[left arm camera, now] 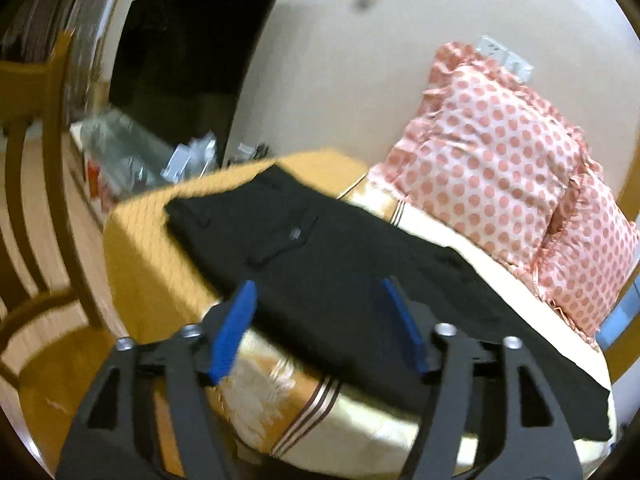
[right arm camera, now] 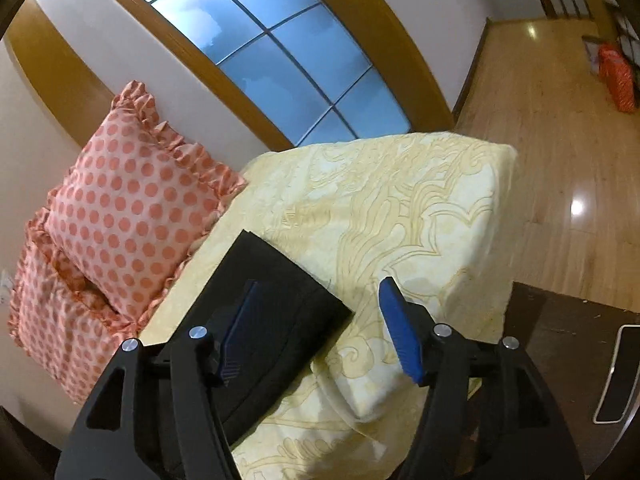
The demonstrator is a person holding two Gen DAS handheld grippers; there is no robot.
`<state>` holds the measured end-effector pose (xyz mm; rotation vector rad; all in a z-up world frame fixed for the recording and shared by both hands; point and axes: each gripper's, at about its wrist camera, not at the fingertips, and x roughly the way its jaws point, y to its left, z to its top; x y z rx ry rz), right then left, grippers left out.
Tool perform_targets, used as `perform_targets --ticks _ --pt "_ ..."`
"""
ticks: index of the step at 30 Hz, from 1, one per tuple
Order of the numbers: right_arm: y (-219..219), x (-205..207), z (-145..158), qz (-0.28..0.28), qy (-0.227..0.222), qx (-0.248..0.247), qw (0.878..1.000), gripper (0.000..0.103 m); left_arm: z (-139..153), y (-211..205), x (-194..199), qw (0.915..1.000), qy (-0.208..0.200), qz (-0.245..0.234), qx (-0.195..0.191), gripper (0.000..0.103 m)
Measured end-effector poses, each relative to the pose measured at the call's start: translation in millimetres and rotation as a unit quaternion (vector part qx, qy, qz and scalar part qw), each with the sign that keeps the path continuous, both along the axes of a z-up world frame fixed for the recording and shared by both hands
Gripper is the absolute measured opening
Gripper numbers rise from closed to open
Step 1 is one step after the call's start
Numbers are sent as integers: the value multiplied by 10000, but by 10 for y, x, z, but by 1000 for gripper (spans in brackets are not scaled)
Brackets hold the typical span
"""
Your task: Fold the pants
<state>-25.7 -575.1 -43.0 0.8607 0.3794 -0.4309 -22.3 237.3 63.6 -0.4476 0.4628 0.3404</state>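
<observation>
Black pants (left arm camera: 344, 264) lie flat along a bed with a yellow and cream cover (left arm camera: 144, 248), waist end at the far left. My left gripper (left arm camera: 320, 292) is open and empty, hovering above the middle of the pants near the bed's front edge. In the right wrist view the leg end of the pants (right arm camera: 276, 308) lies on the cream patterned cover (right arm camera: 400, 208). My right gripper (right arm camera: 320, 292) is open and empty just above that leg end, its left finger over the cloth.
Two pink polka-dot pillows (left arm camera: 500, 168) (right arm camera: 120, 208) lean on the wall behind the bed. A wooden chair (left arm camera: 44, 184) stands left of the bed. A cluttered low table (left arm camera: 132, 152) is beyond. Wooden floor (right arm camera: 560, 160) lies right of the bed.
</observation>
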Motion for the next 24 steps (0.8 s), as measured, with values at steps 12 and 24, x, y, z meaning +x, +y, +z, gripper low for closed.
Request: perform_targets --ticks 12,24 --pt "555 144 -95 1221 -150 163 9923 35 -297 -428 595 9904 533 -1259 -180 77" --pt "485 118 26 574 -231 -207 9979 5 -487 -481 570 9837 515 -1718 -147 91"
